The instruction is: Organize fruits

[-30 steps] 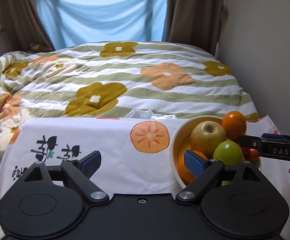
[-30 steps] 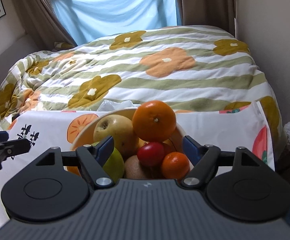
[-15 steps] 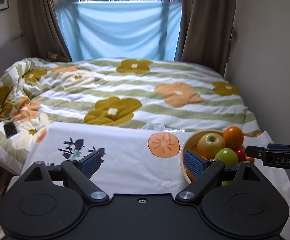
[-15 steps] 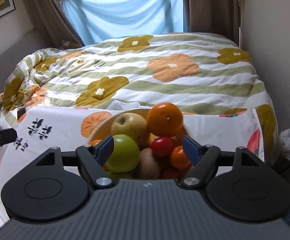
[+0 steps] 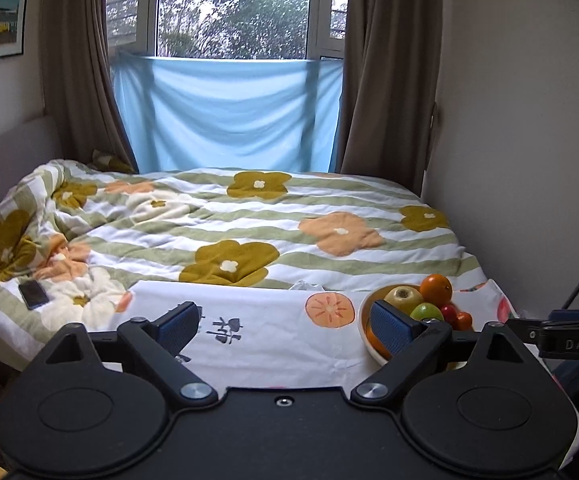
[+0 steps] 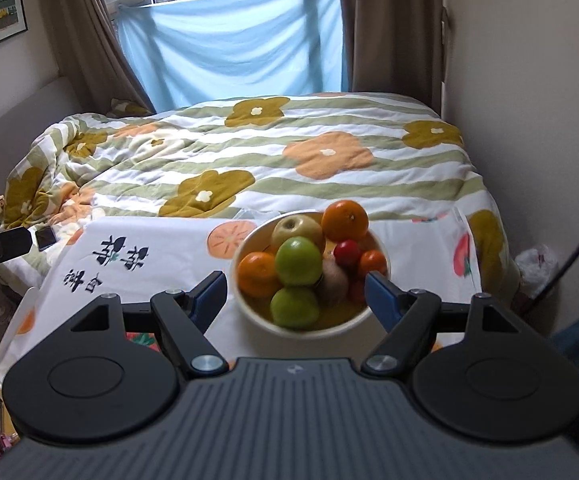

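I see a wide bed under a green-striped duvet with mustard and peach flowers point(image 6: 273, 152) filling the far half of the room, and nearer to me a white printed cloth with persimmon motifs and black characters point(image 6: 161, 256) spread over a table. On the right part of that cloth sits a round cream bowl point(image 6: 381, 246), heaped with fruit: a large orange point(image 6: 345, 220) and a yellow-green apple point(image 6: 295, 228) at the far side, a bright green apple point(image 6: 298, 261) in the middle, a second green apple point(image 6: 294, 307) nearest me, a mandarin point(image 6: 256, 274) at the left, a brown kiwi point(image 6: 334, 282), and small red and orange fruits point(image 6: 347, 253) at the right

I see no loose fruit on the cloth, so all the fruit I can find lies in the bowl. That fits either a finished gathering or a full bowl waiting to be sorted out; I cannot settle which

My right gripper point(image 6: 295, 292) hangs just this side of the bowl, jaws spread wide with nothing between them. My left gripper point(image 5: 285, 322) hovers over the cloth to the bowl's left, likewise wide and empty. Any grasp of that round, stacked fruit would, I judge, call for a gentle, centred close
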A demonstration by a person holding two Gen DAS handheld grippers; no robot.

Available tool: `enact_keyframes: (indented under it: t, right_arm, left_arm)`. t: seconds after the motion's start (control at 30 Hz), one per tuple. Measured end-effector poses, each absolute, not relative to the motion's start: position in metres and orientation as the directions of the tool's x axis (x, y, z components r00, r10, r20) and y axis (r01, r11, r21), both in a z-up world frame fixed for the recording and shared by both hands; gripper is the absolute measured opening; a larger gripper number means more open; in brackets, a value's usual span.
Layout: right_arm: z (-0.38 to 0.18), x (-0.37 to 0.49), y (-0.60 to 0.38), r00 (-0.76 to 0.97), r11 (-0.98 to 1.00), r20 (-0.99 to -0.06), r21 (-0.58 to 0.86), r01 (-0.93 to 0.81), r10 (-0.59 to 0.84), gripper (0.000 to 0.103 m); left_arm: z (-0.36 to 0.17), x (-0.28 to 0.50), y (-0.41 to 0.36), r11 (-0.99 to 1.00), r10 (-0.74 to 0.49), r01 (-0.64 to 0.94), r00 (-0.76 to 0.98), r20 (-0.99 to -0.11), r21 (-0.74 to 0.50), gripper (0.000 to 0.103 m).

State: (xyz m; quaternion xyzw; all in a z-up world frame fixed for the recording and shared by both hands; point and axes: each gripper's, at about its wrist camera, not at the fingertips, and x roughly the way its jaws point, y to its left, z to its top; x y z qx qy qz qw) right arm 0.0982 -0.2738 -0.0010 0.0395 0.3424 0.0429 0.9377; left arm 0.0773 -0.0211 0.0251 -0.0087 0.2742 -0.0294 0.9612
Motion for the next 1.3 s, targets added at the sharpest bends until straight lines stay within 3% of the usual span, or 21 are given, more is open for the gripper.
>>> enact_keyframes:
  t: [0.2, 0.7, 1.3]
  right_arm:
    - [0.008, 0.061, -0.258, 0.773, 0.998, -0.632, 0.057, -0.026, 0.056, 0.103]
    - [0.002, 0.029, -0.246, 0.781, 0.998, -0.625, 0.032, 0.049, -0.018, 0.103]
    - [-0.001, 0.031, -0.243, 0.767, 0.999, -0.641, 0.033, 0.043, -0.012, 0.103]
  left_arm:
    - [0.021, 0.049, -0.013, 0.999, -0.046, 0.041, 0.845, -0.532, -0.021, 0.103]
    - [0.010, 0.028, -0.009, 0.998, -0.044, 0.066, 0.834, -0.550, 0.020, 0.103]
    - [0.009, 0.031, -0.008, 0.997, -0.047, 0.073, 0.830, -0.556, 0.024, 0.103]
